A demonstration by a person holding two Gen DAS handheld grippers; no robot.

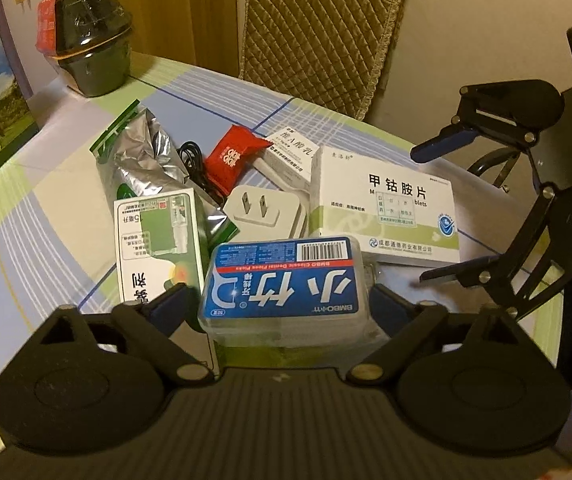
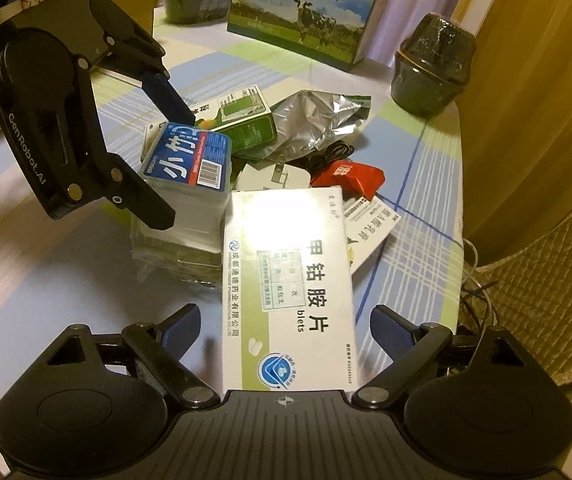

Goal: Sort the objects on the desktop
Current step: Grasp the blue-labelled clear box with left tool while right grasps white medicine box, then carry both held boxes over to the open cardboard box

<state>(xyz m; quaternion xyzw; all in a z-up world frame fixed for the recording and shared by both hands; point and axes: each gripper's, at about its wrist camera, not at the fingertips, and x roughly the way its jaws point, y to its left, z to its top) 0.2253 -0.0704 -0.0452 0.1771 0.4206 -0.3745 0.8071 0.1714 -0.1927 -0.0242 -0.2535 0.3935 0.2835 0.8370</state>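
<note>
Cluttered surface (image 1: 46,208): left gripper (image 1: 278,300) open around floss box (image 1: 282,280), right gripper (image 2: 286,328) open around pill box (image 2: 286,264), seemingly untouched; next, close.

My left gripper (image 1: 282,304) straddles the floss box (image 1: 282,280), jaws wide with a sliver of room each side; a green box (image 1: 154,240) crowds its left. My right gripper (image 2: 282,332) has the white medicine box (image 2: 290,288) between spread jaws. The plug (image 1: 260,210), red packet (image 1: 230,158), cable and foil pouch (image 1: 146,152) clutter the middle. Bare surface (image 1: 38,216) lies open further left.
</note>
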